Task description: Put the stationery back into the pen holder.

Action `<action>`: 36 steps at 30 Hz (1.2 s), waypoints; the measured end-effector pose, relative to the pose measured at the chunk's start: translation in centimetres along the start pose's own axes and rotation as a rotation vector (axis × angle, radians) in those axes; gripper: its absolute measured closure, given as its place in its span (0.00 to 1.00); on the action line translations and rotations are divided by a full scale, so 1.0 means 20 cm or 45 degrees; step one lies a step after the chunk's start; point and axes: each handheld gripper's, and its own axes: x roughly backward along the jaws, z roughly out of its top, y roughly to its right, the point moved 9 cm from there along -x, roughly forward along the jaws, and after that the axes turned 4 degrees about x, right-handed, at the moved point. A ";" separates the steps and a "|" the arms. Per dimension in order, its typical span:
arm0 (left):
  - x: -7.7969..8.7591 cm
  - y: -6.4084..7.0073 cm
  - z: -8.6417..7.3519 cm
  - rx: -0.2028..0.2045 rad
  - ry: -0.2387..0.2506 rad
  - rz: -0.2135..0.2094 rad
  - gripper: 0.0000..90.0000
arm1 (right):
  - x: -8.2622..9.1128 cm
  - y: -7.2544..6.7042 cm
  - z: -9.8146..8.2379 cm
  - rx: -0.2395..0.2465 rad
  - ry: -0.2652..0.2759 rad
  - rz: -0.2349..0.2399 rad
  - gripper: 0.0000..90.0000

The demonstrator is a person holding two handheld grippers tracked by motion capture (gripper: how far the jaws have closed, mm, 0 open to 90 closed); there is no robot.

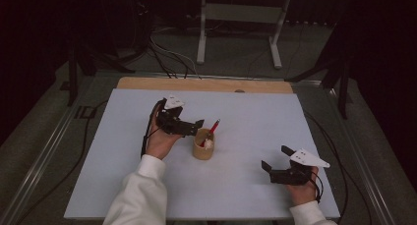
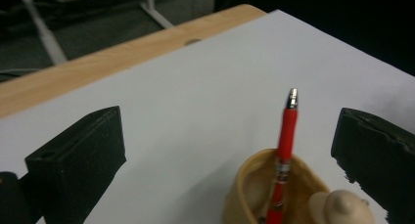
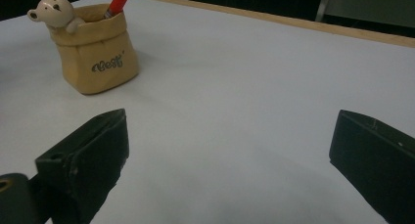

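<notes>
Worktop [image 1: 255, 136]: pale sheet over wood, wooden strip showing along far edge. Dim room beyond, w/ white frame legs [image 1: 201, 33] and cables [image 1: 167, 58] on floor behind worktop.

Left hand-held gripper [image 1: 194, 126]: held in left hand [image 1: 160, 139], white sleeve [image 1: 140, 195] below it. Grey three-cornered plate on top. Jaws spread wide, holding nothing; in left gripper view one jaw stands each side of the pot, w/ clear gaps to it. Tips just above and beside pot rim, on its near-left side in high view.

Right hand-held gripper [image 1: 275, 158]: in right hand [image 1: 302, 190], low over worktop, well apart from pot and from left hand-held gripper. Jaws wide apart too, empty, bare worktop between them in right gripper view. Pointed toward pot, which sits far off to upper left in that view.

Pot [image 1: 203, 145]: tan, sack-shaped, upright on worktop approx midway across, directly in front of left hand-held gripper, betw. its jaw tips as seen along them. Dark script lettering on side facing right hand-held gripper; too small to read for sure.

Pen [image 1: 212, 129]: red w/ silver tip, standing in pot, tilted, tip leaning up and away from left hand-held gripper. Not touching either jaw.

Bear figure [image 3: 54, 9]: small, cream, peeking over pot rim, on side nearer right hand-held gripper, just beside pen.
</notes>
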 end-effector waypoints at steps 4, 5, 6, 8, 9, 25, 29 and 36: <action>0.10 -0.06 -0.01 -0.006 0.065 0.073 0.00 | 0.00 0.00 0.00 -0.001 0.000 -0.001 0.02; 0.13 -0.07 -0.01 -0.003 0.080 0.084 0.00 | 0.00 0.00 0.00 -0.002 0.001 -0.001 0.02; 0.15 -0.09 -0.02 0.001 0.093 0.095 0.00 | 0.00 0.00 0.00 -0.001 0.001 0.000 0.02; 0.20 -0.12 -0.03 0.005 0.116 0.120 0.00 | 0.00 0.00 0.00 0.007 0.002 0.000 0.02; 0.23 -0.13 -0.04 0.010 0.127 0.130 0.00 | 0.00 0.00 0.00 0.007 0.002 0.000 0.02; 0.51 -0.26 -0.37 0.034 0.197 0.220 0.00 | 0.01 -0.02 0.01 0.008 0.013 0.005 0.02; 0.53 -0.27 -0.47 0.050 0.196 0.223 0.00 | 0.01 -0.02 0.01 0.004 0.013 0.006 0.02; 0.56 -0.28 -0.64 0.076 0.182 0.235 0.00 | 0.02 -0.01 0.01 0.004 0.020 -0.004 0.02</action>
